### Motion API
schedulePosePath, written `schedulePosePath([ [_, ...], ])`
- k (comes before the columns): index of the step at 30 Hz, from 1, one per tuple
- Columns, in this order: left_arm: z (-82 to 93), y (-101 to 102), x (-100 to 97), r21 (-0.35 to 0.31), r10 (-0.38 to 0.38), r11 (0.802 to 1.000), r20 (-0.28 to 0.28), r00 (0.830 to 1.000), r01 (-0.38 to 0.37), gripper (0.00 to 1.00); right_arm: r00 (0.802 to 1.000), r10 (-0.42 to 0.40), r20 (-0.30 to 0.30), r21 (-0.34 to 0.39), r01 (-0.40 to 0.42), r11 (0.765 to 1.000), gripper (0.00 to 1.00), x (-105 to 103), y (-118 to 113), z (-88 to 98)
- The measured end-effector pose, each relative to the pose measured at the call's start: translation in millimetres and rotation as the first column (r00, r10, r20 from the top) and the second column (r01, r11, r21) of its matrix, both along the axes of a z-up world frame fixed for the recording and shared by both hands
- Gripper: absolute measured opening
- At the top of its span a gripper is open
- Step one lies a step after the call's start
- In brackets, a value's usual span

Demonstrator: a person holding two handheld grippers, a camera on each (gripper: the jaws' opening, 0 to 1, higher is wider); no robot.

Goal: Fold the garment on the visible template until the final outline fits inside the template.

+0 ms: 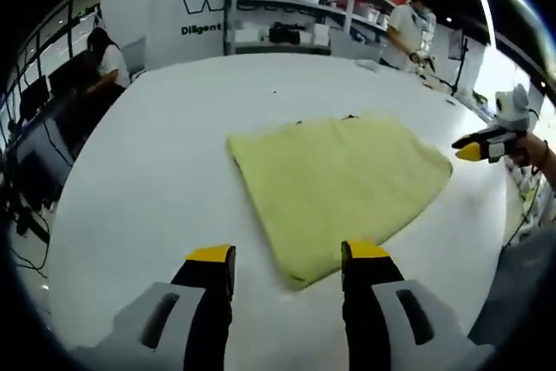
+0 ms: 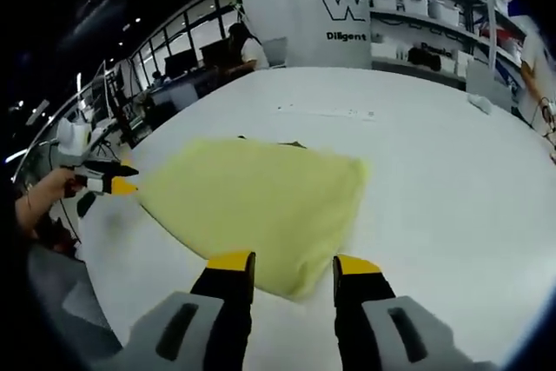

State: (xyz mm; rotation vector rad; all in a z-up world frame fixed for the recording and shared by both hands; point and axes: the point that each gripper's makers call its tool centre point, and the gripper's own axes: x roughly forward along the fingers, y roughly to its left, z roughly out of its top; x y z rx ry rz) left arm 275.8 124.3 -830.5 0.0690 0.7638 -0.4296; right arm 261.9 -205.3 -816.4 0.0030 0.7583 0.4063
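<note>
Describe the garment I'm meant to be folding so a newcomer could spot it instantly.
Start from the large white table filling the foreground. Near its middle lies a pale yellow folded cloth garment, flat and roughly four-sided, one corner pointing between the left gripper jaws. It is the only coloured fabric on the white surface.

White table (image 1: 156,171); folded yellow garment (image 1: 339,180) flat on it, small pale object (image 2: 479,103) near far edge.
</note>
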Motion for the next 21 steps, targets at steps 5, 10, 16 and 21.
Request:
schedulePosePath([
  [5,-11.6,5.7,-12.1,-0.003,0.006,1.0,-0.032,0.999,-0.006,0.45,0.999,-0.01,-0.031,0.004,0.01,1.0,0.22,-9.9,1.1,-12.5],
  [10,-14.9,11.1,-11.1,-0.023,0.044,0.999,-0.038,0.998,-0.044,0.39,0.997,-0.04,-0.061,0.022,0.042,0.999,0.18,-14.7,0.8,-26.2],
  [16,-22.0,10.4,-13.4,-0.051,0.068,0.996,-0.056,0.996,-0.071,0.33,0.993,-0.07,-0.094,0.023,0.072,0.997,0.08,-18.5,-2.3,-39.8],
  [21,-27.3,10.9,-14.0,-0.085,0.076,0.993,-0.053,0.996,-0.081,0.28,0.992,-0.083,-0.099,0.024,0.086,0.996,0.05,-16.6,-3.4,-41.9],
])
